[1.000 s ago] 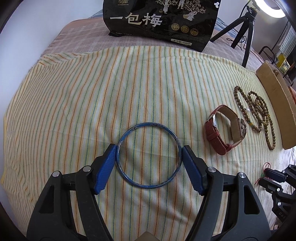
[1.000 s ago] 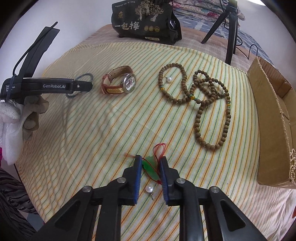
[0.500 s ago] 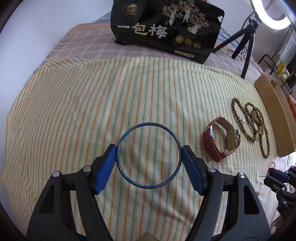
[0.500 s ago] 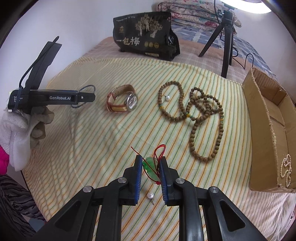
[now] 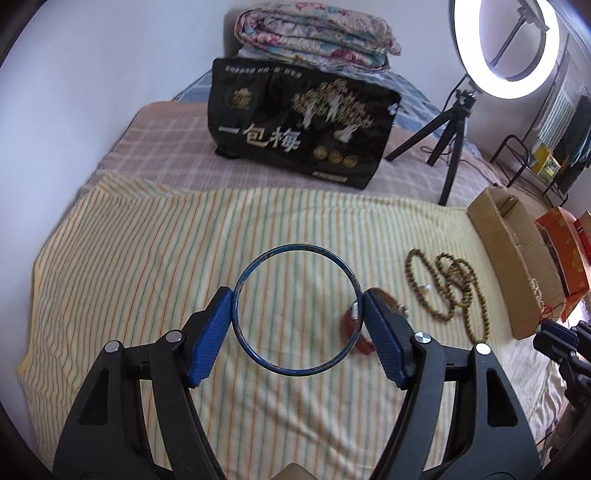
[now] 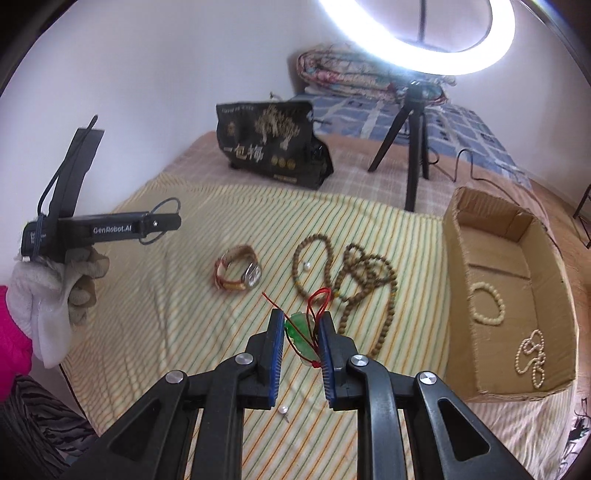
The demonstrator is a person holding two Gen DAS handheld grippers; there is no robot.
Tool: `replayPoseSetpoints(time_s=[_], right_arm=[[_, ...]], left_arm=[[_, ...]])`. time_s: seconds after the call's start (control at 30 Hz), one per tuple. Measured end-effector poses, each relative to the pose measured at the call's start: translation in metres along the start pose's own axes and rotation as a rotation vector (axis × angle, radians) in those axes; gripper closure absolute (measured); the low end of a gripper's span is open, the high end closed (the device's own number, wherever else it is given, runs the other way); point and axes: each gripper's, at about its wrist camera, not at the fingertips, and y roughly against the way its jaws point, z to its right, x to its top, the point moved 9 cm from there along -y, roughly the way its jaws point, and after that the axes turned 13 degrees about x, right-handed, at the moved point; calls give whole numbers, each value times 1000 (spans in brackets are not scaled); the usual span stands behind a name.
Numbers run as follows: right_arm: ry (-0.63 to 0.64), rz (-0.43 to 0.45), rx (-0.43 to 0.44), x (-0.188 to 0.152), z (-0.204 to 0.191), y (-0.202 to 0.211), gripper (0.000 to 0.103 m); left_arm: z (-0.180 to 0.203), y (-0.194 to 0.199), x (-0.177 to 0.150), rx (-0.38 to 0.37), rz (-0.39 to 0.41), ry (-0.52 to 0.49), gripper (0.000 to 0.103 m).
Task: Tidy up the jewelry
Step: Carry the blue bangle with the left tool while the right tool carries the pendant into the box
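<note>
My left gripper (image 5: pixel 297 312) is shut on a thin blue bangle (image 5: pixel 297 246), held flat above the striped cloth (image 5: pixel 147 258); from the right wrist view it shows at the left (image 6: pixel 162 220) in a gloved hand. My right gripper (image 6: pixel 301 325) is shut on a green pendant (image 6: pixel 297 330) with a red cord (image 6: pixel 320 299), lifted off the cloth. On the cloth lie a brown-strapped watch (image 6: pixel 240 273), a long brown bead strand (image 6: pixel 354 280), a loose pearl (image 6: pixel 306 266) and a pearl stud (image 6: pixel 283 410). The cardboard box (image 6: pixel 458 236) at the right holds a cream bead bracelet (image 6: pixel 487 303) and a pearl strand (image 6: pixel 532 356).
A black printed bag (image 5: pixel 299 136) stands at the far edge of the cloth. A ring light (image 5: pixel 506 48) on a black tripod (image 6: pixel 413 147) stands behind the box. Folded quilts (image 5: pixel 314 33) lie against the wall. An orange box (image 5: pixel 565 251) sits beyond the cardboard one.
Both grippers have risen well above the cloth, each keeping its hold. The bangle and the pendant have lifted off the cloth. Both views tilted up, showing the ring light and quilts.
</note>
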Motion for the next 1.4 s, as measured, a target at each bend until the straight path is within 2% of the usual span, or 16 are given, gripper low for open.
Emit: replayPoseSetpoints(time_s=[0.23, 0.6, 1.1, 1.4], right_arm=[[-27, 76, -50, 14, 26, 36, 86], [-97, 148, -128, 15, 80, 83, 86], [-191, 176, -191, -7, 141, 120, 86], [-210, 167, -224, -11, 164, 122, 86]], left_arm=[[37, 24, 17, -43, 48, -26, 30], [120, 42, 39, -113, 105, -101, 30], [224, 42, 57, -197, 131, -134, 30], [277, 43, 61, -231, 163, -193, 30]])
